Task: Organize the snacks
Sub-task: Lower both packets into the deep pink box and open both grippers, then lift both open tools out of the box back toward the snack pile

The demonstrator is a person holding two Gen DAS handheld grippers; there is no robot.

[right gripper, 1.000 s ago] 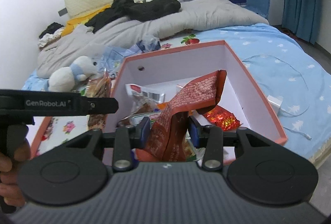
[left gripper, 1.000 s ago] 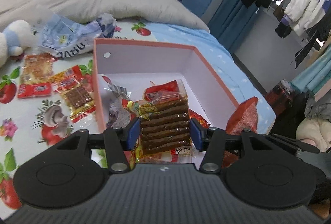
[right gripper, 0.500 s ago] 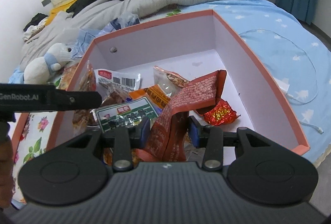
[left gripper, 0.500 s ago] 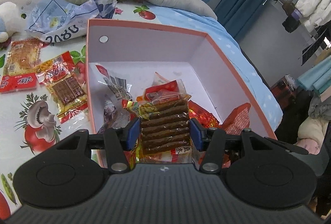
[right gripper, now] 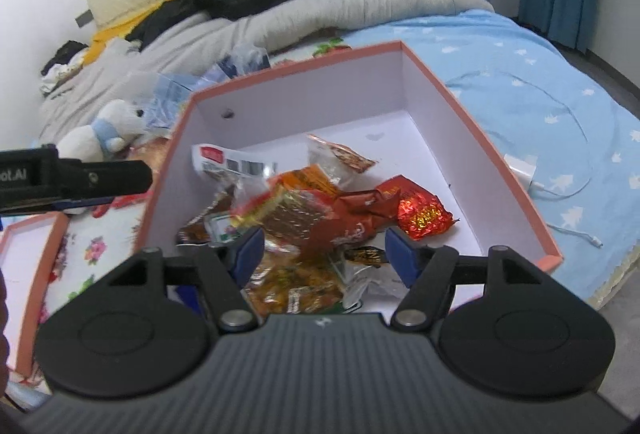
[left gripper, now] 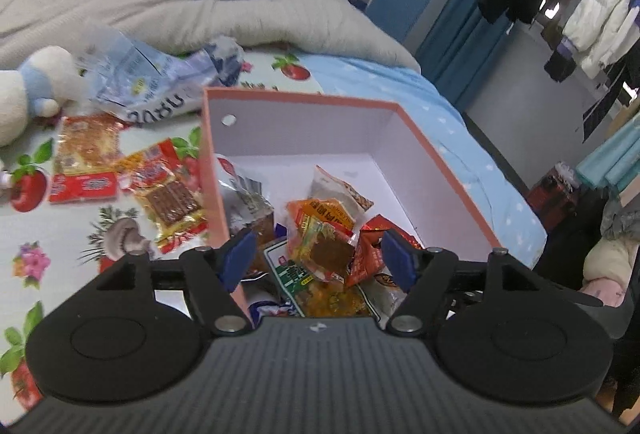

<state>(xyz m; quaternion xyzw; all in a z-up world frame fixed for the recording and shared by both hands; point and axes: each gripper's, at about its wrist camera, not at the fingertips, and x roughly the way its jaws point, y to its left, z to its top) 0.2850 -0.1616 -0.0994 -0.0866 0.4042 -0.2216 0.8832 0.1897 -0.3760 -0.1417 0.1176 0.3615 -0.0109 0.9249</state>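
Hovering over the box, my left gripper and right gripper both gape wide, empty. Snacks lie heaped inside, near end; lower packets are hidden behind my fingers.

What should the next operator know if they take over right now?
Left gripper: open, holding nothing, over the box.
Right gripper: open, holding nothing, over the same box.
Done: a pile of snacks lies in the box.
Left: three packets on the bedspread, left of the box, to pick up and drop in.
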